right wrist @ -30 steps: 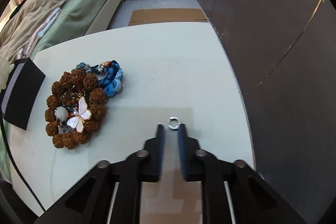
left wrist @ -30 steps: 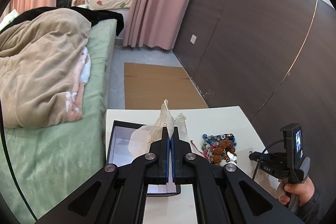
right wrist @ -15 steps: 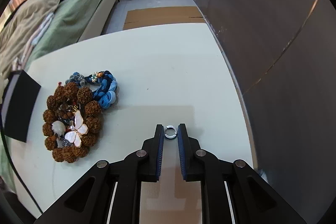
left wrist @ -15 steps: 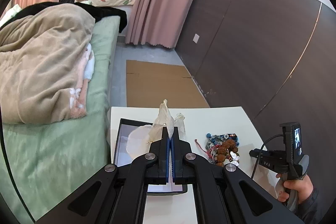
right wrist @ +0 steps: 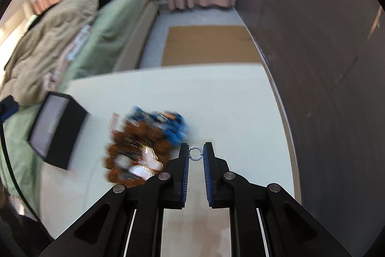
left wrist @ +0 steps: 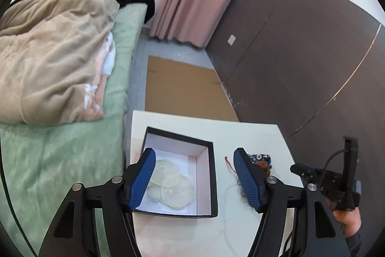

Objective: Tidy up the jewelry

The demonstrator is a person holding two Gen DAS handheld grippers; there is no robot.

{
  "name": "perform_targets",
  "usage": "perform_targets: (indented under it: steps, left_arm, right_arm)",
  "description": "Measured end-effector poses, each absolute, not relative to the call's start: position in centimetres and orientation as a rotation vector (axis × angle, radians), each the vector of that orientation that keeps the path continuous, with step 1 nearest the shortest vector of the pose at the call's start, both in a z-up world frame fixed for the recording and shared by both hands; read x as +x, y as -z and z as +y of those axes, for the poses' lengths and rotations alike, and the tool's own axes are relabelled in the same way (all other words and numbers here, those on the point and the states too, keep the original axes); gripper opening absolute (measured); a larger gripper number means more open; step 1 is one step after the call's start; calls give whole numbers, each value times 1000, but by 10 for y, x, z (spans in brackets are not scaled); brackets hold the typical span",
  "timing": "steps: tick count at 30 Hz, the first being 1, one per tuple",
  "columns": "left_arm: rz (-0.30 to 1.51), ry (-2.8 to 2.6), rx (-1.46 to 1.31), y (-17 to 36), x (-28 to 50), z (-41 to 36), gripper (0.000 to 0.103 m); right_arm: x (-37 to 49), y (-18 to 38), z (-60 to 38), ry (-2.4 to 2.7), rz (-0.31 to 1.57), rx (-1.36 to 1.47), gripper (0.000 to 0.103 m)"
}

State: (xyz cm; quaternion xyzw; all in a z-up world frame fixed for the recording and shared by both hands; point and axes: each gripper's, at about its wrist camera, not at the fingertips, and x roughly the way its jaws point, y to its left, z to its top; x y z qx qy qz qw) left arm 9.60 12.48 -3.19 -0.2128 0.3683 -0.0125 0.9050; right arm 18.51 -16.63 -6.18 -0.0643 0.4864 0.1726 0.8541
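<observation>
**A:** Bedroom view, white tabletop (left wrist: 250,136) beside the green bed (left wrist: 60,160). What changed on my left side?

**B:** A second ago my left gripper (left wrist: 195,175) was pinched on the translucent bag; now its jaws are spread wide and the bag (left wrist: 170,187) lies flat inside the black box (left wrist: 213,175). I read that as one item stowed.

**A:** And my right?

**B:** My right gripper (right wrist: 195,152) was lined up behind the small silver ring (right wrist: 194,153) with the jaws apart; now they have narrowed onto it and the ring sits between the tips. The tabletop looks blurred under it, so I judge the ring is lifted, clamped lightly.

**A:** Where does it need to go?

**B:** The box, at about ten o'clock in the right wrist view. The bead pile (right wrist: 144,146), brown beads, blue cord and a pale butterfly piece, lies just at ten o'clock of the tips, right on that path.

**A:** Other obstacles?

**B:** My left gripper hangs over the box opening, so I'd expect to clear it first. The ring is tiny; a loose pinch could drop it.
</observation>
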Motion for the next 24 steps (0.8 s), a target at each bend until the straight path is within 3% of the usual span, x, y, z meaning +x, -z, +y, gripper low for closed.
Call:
perform_targets:
  steps: [10,24]
  left_arm:
    - [729,-23,-424,20,79,142,68]
    - [716,-134,-471,23,74,175,68]
  right_arm:
    - [175,6,-88,-610,935,-134,13]
    - [160,-10,-15,-965,926,-22,14]
